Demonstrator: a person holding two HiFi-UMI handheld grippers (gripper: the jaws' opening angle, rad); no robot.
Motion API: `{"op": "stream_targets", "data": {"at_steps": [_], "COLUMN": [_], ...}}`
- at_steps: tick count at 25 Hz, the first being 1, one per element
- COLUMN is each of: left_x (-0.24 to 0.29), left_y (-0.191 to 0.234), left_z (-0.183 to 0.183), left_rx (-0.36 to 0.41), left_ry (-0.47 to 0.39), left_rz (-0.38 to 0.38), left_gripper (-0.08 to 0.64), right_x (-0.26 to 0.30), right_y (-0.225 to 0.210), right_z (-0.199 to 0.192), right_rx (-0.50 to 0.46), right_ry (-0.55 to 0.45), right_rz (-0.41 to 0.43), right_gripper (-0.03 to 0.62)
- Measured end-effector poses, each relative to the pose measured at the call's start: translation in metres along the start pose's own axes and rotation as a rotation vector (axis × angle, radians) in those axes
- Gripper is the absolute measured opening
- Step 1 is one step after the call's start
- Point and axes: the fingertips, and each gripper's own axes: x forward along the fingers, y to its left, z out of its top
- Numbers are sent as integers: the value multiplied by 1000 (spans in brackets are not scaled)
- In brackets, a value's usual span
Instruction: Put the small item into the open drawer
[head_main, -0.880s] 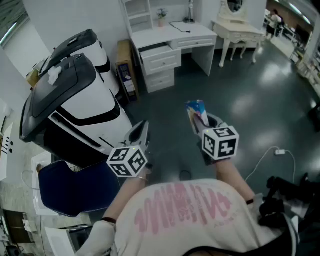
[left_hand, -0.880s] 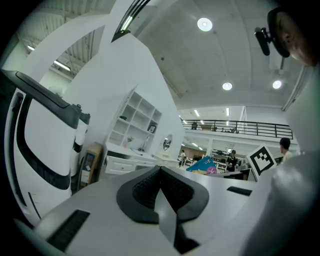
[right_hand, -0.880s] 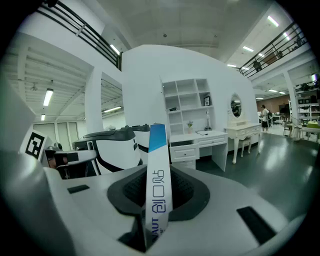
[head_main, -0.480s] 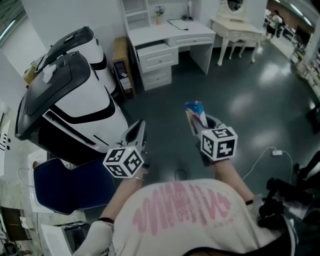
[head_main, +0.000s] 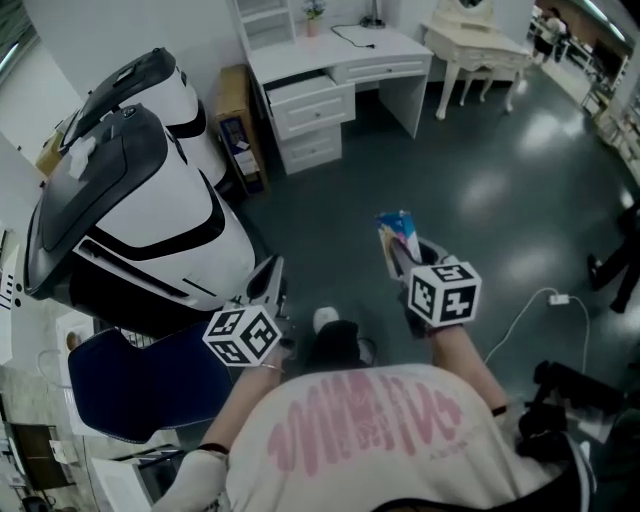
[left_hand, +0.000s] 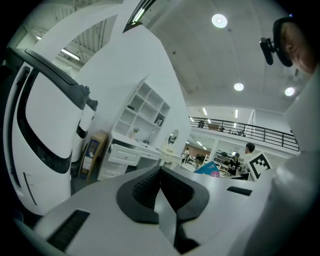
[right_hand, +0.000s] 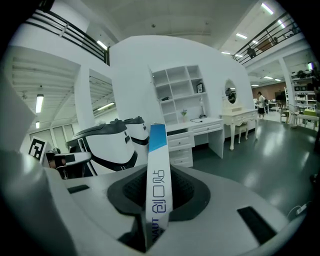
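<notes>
1. R gripper (head_main: 402, 258): fingers pinching the small item (right_hand: 159, 175), a flat white-and-blue pack, low on its body. The pack stands edge-on btwn them, top end clear. My judgement: held this way so it can go in w/o a regrip.
2. Item location: in the R gripper, in mid-air over the dark floor (head_main: 480, 200), well apart from the desk. Not yet in the drawer.
3. L gripper (left_hand: 161, 180): fingers pressed together, nothing btwn them. I judge it idle, a spare hand.
4. Open drawer (head_main: 318, 105): top drawer under the left end of the white tabletop (head_main: 340, 60), pulled out. I judge it the target; already open, so it needs no L-hand help.
5. Writing, right gripper view: the pack's edge reads "创口贴". Below that are Latin letters, only "NAUT" legible, the rest hidden btwn the fingers. No other print readable.
</notes>
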Motion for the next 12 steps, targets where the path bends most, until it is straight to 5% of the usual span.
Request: {"op": "stream_targets", "data": {"at_steps": [6,12], "left_x": [61,129], "left_y": [38,83], "left_z": [9,56], "left_rx": [-31,-31], "left_ry": [15,21], "left_rz": [-7,-35], "left_gripper": [29,29], "right_x": [55,133], "right_y": [-16,-20], "right_z": [17,72], "right_rx": [-32,22], "right_ry": [58,30], "right_rz": [-27,3], "right_gripper": [89,89]}}
